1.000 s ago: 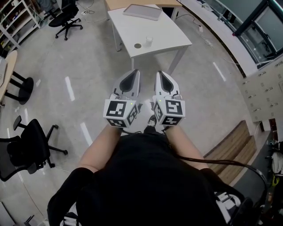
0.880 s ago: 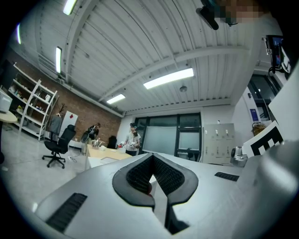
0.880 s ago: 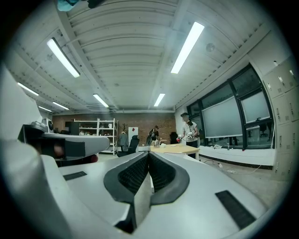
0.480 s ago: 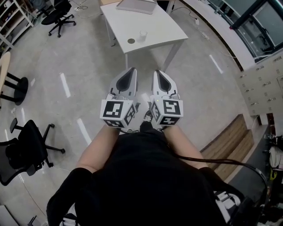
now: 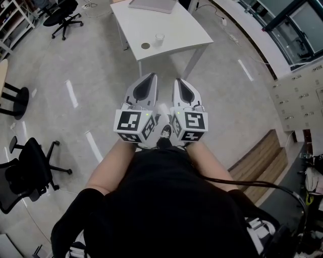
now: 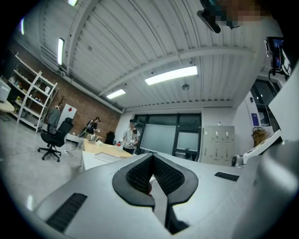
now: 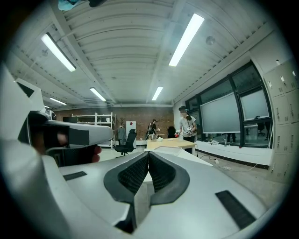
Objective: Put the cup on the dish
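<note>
A small clear cup (image 5: 160,38) stands on the white table (image 5: 176,30) far ahead in the head view. Just left of it lies a small round dark dish (image 5: 145,46). Both grippers are held side by side at waist height, well short of the table. My left gripper (image 5: 149,76) has its jaws pressed together with nothing between them. My right gripper (image 5: 178,81) is shut and empty too. In both gripper views the jaws point level across the room, and cup and dish are hidden behind them.
A grey flat slab (image 5: 152,5) lies at the table's far end. Black office chairs (image 5: 61,17) stand at the far left, another chair (image 5: 28,169) at the near left. Wooden steps (image 5: 265,166) lie to the right. People stand at a distant wooden table (image 7: 170,140).
The table with cup and dish has slid up and left in the head view as the view shifted. Both grippers stay together and shut.
</note>
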`<state>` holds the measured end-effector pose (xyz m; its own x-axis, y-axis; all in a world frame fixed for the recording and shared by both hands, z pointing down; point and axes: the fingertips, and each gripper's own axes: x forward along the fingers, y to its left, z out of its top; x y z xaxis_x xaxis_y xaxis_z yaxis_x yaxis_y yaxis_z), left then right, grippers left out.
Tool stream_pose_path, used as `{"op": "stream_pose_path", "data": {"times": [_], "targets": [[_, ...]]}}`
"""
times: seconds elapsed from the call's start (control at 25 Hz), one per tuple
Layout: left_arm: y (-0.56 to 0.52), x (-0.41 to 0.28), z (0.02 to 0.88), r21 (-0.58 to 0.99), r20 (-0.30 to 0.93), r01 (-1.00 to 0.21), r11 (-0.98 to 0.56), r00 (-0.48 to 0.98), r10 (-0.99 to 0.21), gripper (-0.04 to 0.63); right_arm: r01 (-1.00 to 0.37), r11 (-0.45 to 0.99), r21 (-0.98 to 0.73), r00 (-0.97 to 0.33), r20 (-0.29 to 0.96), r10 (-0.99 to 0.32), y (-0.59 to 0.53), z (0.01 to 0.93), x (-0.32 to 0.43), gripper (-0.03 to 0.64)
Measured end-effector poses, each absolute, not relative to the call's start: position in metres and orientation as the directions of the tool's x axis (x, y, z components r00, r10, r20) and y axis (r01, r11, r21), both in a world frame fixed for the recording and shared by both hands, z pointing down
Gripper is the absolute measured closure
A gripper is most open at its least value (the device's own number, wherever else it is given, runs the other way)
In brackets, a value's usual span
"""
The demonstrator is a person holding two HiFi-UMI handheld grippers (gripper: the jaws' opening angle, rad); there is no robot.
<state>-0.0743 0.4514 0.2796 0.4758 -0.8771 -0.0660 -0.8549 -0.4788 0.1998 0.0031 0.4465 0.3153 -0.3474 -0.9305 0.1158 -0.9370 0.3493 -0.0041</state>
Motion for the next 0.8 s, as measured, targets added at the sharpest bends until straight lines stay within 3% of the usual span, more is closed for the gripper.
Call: {"op": "stream_pose_path", "data": {"times": [0.8], "targets": [[0.309,-0.039,0.308,0.236,-0.014,-0.868,-0.436,0.446,-0.895,0.597,-0.923,0.383,-0.02,-0.381,0.171,-0.909,0.301,0.338,0.038,0.603]]}}
